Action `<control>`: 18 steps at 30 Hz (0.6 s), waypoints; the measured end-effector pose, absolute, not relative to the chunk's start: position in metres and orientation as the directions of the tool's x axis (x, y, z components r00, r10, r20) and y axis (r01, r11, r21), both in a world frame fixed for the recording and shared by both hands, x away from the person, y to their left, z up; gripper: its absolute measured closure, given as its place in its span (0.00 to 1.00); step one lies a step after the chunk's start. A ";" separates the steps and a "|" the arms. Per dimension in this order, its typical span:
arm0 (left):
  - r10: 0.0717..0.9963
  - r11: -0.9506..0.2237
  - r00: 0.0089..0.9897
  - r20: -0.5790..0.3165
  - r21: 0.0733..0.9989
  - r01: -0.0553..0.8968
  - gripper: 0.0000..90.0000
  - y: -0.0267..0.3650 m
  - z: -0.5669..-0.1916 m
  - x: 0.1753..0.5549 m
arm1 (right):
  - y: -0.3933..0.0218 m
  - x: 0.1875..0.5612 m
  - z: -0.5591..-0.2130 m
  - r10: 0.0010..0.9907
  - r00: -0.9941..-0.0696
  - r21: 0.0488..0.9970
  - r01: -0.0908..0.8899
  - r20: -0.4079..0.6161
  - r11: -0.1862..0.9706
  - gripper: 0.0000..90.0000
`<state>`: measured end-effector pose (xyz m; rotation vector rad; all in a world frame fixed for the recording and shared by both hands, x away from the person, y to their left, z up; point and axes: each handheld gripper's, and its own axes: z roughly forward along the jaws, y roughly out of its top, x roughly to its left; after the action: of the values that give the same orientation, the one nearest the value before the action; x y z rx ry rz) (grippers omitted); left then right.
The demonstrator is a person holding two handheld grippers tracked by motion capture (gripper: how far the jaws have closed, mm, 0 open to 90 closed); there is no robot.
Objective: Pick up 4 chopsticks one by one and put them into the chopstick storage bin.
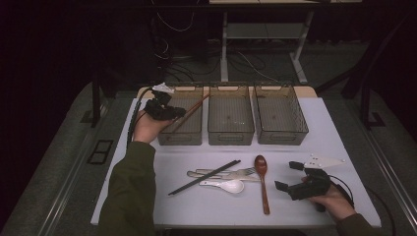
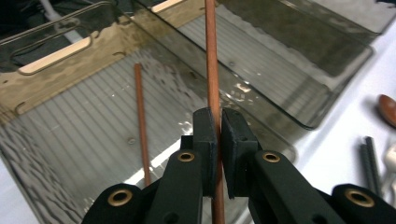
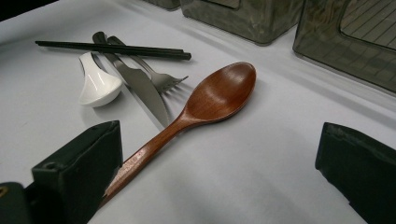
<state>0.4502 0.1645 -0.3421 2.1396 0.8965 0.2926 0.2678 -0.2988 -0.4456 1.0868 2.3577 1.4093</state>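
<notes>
My left gripper (image 1: pixel 173 112) hovers over the left bin (image 1: pixel 183 136), shut on a brown wooden chopstick (image 1: pixel 197 103) that slants up toward the bin's far right corner. The left gripper view shows its pads (image 2: pixel 206 140) pinching that chopstick (image 2: pixel 212 70), while a second brown chopstick (image 2: pixel 141 121) lies on the floor of the bin (image 2: pixel 70 121). At the front right, my right gripper (image 1: pixel 286 175) rests near the table, jaws wide open. Between those jaws (image 3: pixel 217 140) nothing is held. The handle of a wooden spoon (image 3: pixel 219 91) runs close by its left jaw.
Two more smoked bins (image 1: pixel 230 118) (image 1: pixel 280 118) stand in a row to the right. On the white table (image 1: pixel 305 211) lie black chopsticks (image 1: pixel 204 177), a white ceramic spoon (image 1: pixel 228 186), a fork and knife (image 1: pixel 236 173), and the wooden spoon (image 1: pixel 262 179).
</notes>
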 end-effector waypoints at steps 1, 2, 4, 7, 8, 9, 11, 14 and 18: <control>0.691 -0.436 0.718 -0.087 0.742 0.510 0.93 0.165 -0.343 0.453 | -0.299 0.268 -0.446 0.671 -0.714 0.823 0.493 0.199 0.281 0.01; 0.696 -0.429 0.712 -0.090 0.744 0.513 0.93 0.165 -0.343 0.455 | -0.299 0.268 -0.446 0.672 -0.713 0.823 0.495 0.200 0.280 0.01; 0.707 -0.423 0.701 -0.088 0.743 0.520 0.93 0.166 -0.344 0.459 | -0.299 0.268 -0.445 0.673 -0.711 0.822 0.497 0.203 0.277 0.01; 0.722 -0.399 0.685 -0.101 0.747 0.531 0.93 0.167 -0.347 0.466 | -0.299 0.268 -0.446 0.673 -0.712 0.822 0.496 0.202 0.279 0.01; 0.726 -0.396 0.680 -0.100 0.747 0.533 0.93 0.168 -0.348 0.468 | -0.299 0.268 -0.445 0.673 -0.712 0.822 0.497 0.202 0.278 0.01; 0.729 -0.390 0.676 -0.105 0.749 0.536 0.93 0.168 -0.349 0.470 | -0.299 0.268 -0.445 0.673 -0.712 0.822 0.496 0.202 0.278 0.01; 0.739 -0.381 0.665 -0.106 0.749 0.543 0.93 0.168 -0.351 0.474 | -0.299 0.268 -0.445 0.672 -0.713 0.823 0.495 0.202 0.279 0.01; 0.752 -0.359 0.649 -0.118 0.753 0.552 0.93 0.168 -0.353 0.481 | -0.299 0.268 -0.445 0.672 -0.712 0.823 0.496 0.203 0.278 0.01; 0.768 -0.351 0.631 -0.112 0.750 0.561 0.93 0.167 -0.356 0.488 | -0.299 0.268 -0.445 0.671 -0.714 0.824 0.493 0.201 0.279 0.01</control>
<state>0.4877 0.1668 -0.3561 2.0567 1.0376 0.3310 0.2679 -0.2994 -0.4454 1.0875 2.3573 1.4117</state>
